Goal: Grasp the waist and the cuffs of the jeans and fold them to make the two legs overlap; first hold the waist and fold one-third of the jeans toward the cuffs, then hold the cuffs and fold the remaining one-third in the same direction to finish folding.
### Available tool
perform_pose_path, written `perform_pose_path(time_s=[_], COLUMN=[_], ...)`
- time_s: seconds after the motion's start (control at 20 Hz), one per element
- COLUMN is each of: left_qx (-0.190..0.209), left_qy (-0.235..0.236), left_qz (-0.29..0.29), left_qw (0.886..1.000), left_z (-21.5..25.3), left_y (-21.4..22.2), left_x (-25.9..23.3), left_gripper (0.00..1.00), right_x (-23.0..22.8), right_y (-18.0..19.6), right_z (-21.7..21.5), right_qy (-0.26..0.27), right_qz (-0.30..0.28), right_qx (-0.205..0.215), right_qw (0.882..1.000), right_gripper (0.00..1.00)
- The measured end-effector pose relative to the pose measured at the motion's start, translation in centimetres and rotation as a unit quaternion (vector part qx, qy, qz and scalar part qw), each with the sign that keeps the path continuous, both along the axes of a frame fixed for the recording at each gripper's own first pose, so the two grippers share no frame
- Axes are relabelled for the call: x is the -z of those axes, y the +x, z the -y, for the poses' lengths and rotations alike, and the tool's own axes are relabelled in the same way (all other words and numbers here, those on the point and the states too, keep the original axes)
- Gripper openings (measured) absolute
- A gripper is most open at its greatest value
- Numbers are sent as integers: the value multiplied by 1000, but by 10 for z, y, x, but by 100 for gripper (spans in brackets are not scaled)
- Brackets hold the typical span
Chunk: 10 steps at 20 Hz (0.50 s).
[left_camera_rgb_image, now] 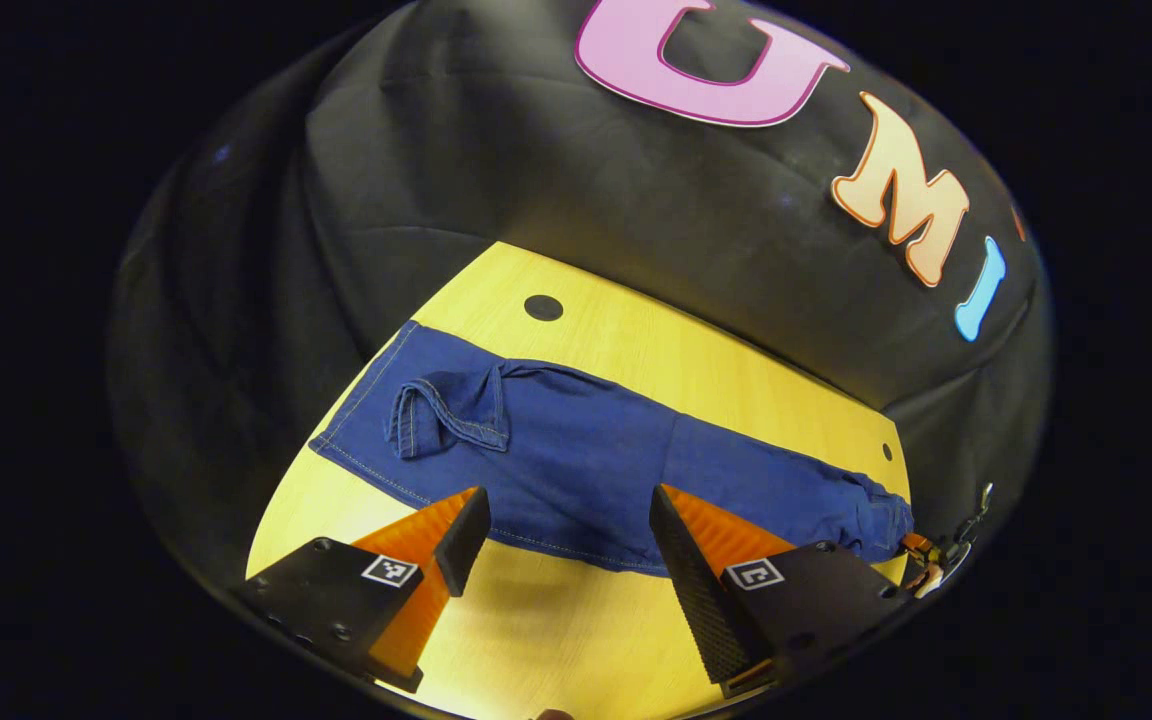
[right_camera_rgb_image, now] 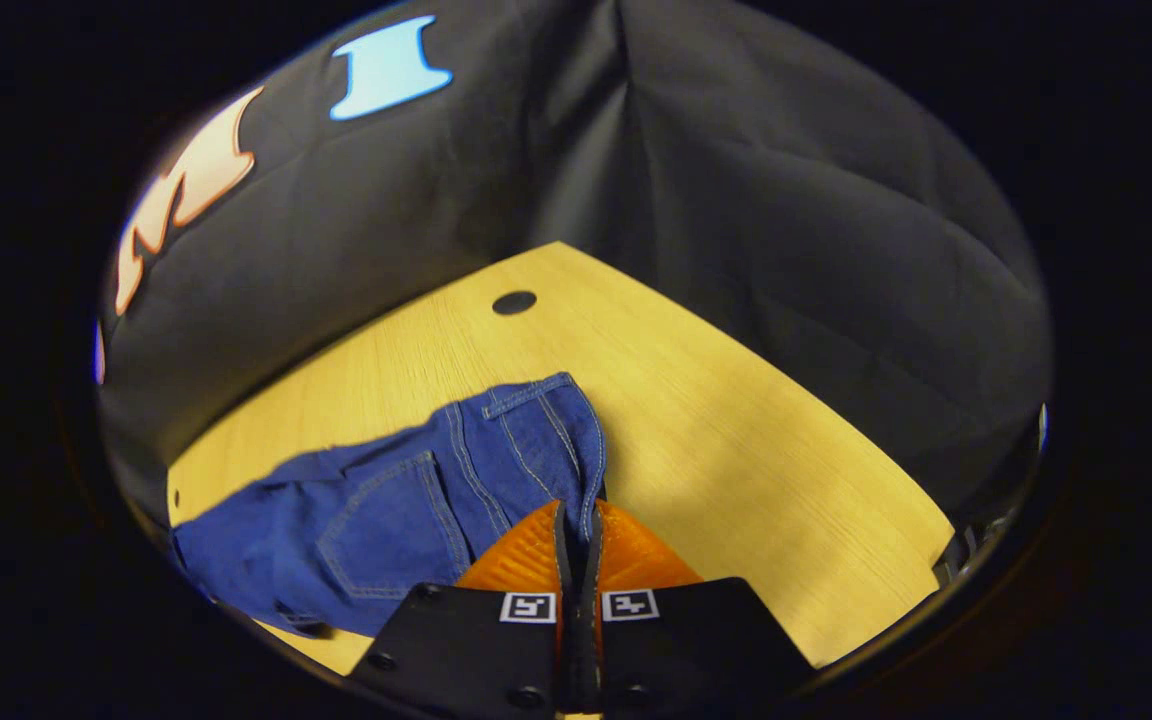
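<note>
Right gripper view: right gripper [right_camera_rgb_image: 576, 525] pinched on the waist [right_camera_rgb_image: 591, 470] of the jeans [right_camera_rgb_image: 406, 510].
Left gripper [left_camera_rgb_image: 566, 520] hovers wide apart over the jeans' near edge; jeans lie flat across the table [left_camera_rgb_image: 636, 340], cuff [left_camera_rgb_image: 446, 415] folded over.

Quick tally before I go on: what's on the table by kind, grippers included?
Jeans: 1
Grippers: 2, the left gripper open above the jeans, the right gripper shut on the waist
Table: 1
Round dark table holes: 2
Total: 6
</note>
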<state>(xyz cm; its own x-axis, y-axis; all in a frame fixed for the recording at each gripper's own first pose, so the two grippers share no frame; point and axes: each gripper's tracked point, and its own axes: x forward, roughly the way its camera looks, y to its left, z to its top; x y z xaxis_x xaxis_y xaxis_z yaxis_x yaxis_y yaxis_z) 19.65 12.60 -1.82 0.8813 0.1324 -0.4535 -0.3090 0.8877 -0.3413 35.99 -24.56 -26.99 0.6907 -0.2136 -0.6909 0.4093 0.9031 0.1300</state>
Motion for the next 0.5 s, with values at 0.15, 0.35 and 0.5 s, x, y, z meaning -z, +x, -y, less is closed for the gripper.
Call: perform_pose_path(time_s=[0.15,0.35,0.5], left_qx=[16,35,41], left_qy=[-7,-14,-15], left_qz=[4,10,12], left_qw=[1000,999,999], left_z=[-4,-12,-20], left_y=[-4,-8,-13], left_x=[7,13,18], left_gripper=[96,95,96], right_x=[-40,-95,-126], right_y=[-4,-18,-38], right_z=[0,-21,-34], right_qy=[-17,-34,-44], right_qz=[38,94,121], right_qx=[-9,-39,-72], right_qw=[999,994,989], right_gripper=[0,2,0])
